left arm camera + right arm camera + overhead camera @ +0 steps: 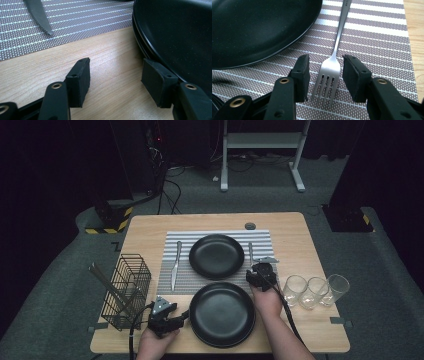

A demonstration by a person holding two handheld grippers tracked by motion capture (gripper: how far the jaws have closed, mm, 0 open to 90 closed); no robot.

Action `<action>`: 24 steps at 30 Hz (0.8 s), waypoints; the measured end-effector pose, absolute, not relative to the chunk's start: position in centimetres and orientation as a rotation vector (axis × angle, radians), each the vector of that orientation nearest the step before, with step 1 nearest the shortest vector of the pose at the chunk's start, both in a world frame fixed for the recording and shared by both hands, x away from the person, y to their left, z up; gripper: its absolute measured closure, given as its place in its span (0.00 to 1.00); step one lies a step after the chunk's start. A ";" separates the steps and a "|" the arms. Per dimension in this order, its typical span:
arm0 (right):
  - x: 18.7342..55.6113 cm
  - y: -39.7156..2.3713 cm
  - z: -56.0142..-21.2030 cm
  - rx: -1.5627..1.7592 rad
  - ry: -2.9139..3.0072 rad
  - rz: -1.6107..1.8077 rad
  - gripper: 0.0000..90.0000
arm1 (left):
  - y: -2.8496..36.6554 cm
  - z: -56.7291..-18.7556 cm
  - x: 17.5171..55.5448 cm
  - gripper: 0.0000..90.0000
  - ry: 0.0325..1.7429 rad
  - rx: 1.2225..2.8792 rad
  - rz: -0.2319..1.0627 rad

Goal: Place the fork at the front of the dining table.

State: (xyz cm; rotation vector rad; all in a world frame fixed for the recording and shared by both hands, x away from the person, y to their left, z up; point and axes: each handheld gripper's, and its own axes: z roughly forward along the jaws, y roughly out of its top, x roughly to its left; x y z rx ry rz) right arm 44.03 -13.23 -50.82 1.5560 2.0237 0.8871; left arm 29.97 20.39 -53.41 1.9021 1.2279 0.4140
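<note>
Overhead view; two close gripper cameras

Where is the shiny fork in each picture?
High view: the fork lies on the striped placemat, right of the far black plate.
Left gripper view: the fork is not in it.
Right gripper view: fork at centre, tines between the right gripper jaws.
Shared landmark: the striped placemat.

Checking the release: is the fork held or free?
Free: the silver metal fork lies flat on the striped placemat, gaps beside both pads of the right tongs.
</note>
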 end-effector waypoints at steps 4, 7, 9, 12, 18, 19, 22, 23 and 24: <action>44.1 -13.2 -51.3 1.556 2.030 0.865 0.63 | 20.4 -53.4 30.0 0.44 1.229 1.901 0.415; 44.2 -13.1 -51.7 1.558 2.032 0.835 0.63 | 20.4 -53.4 30.0 0.44 1.229 1.901 0.415; 44.3 -13.2 -52.0 1.566 2.036 0.838 0.62 | 20.4 -53.4 30.0 0.44 1.229 1.901 0.416; 44.4 -13.3 -52.0 1.569 2.033 0.837 0.64 | 20.4 -53.4 30.0 0.44 1.229 1.901 0.415; 44.3 -13.3 -52.0 1.563 2.041 0.863 0.64 | 20.4 -53.4 30.0 0.44 1.227 1.904 0.416; 44.3 -13.2 -52.0 1.559 2.043 0.866 0.64 | 20.4 -53.4 30.0 0.44 1.228 1.902 0.415; 44.2 -13.0 -51.9 1.553 2.045 0.863 0.64 | 20.4 -53.4 30.0 0.44 1.229 1.901 0.416; 44.1 -13.0 -51.9 1.558 2.046 0.864 0.64 | 20.4 -53.4 30.0 0.44 1.229 1.901 0.415; 44.1 -13.0 -51.9 1.558 2.047 0.860 0.64 | 20.4 -53.4 30.0 0.44 1.229 1.901 0.416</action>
